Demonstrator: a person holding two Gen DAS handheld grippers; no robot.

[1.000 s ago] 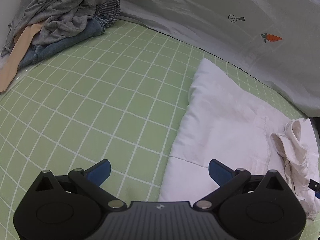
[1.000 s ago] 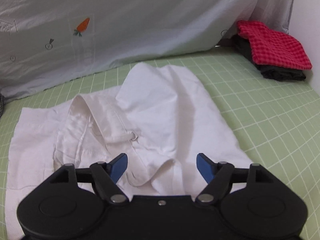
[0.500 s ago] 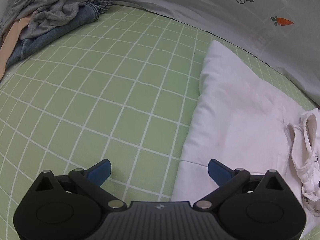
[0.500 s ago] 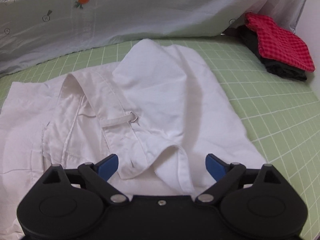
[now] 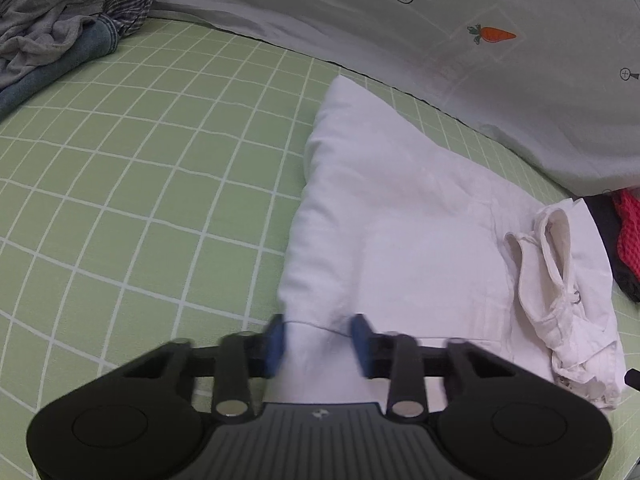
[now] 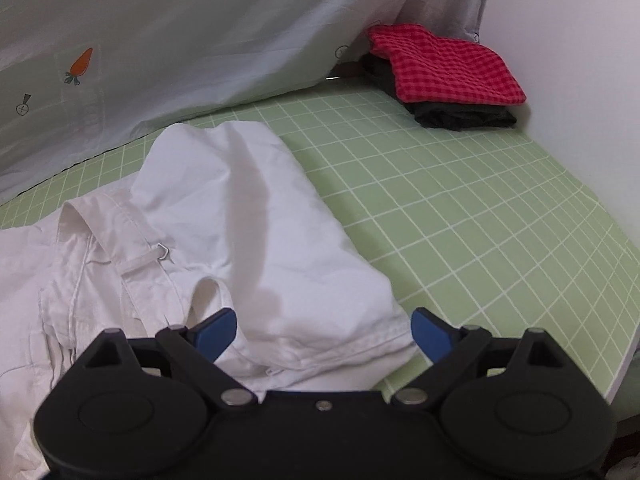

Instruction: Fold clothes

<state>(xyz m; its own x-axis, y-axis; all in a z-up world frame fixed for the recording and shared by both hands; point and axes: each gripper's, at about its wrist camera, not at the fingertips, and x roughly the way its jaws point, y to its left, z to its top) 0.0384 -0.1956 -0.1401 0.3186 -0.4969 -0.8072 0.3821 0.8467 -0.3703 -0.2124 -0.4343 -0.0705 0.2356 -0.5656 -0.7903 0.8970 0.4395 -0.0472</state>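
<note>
We see a white garment (image 5: pixel 400 240) lying partly folded on a green checked sheet (image 5: pixel 140 200), near the grey carrot-print cloth (image 5: pixel 400 40) that hangs along the far edge.

Left tool (image 5: pixel 318 340): its jaws are closing, blurred in the frame. A fold of the white garment's near edge sits between the blue pads (image 5: pixel 275 344). The gap is narrow, but we cannot tell for sure that the pads already press on the cloth.

Right tool (image 6: pixel 324 332): spread wide, blue pads (image 6: pixel 218 330) well apart. It hovers over the other end of the white garment (image 6: pixel 248 240). The hem of that end lies between the jaws but neither pad pinches it; the right pad sits just past the hem corner, over the green sheet (image 6: pixel 460 220).

In the right view the garment shows a strap with a small metal ring (image 6: pixel 163 257) and a bunched section to the left. In the left view the same bunched strap part (image 5: pixel 552 280) lies at the far right of the garment.

Other stuff: a pile of unfolded clothes (image 5: pixel 60 28), grey, denim and checked, at the top left in the left view, well apart from the white garment. A folded red checked cloth (image 6: pixel 444 68) sits on top of a dark folded item (image 6: pixel 460 116) in the far right corner by the white wall (image 6: pixel 580 80).
</note>
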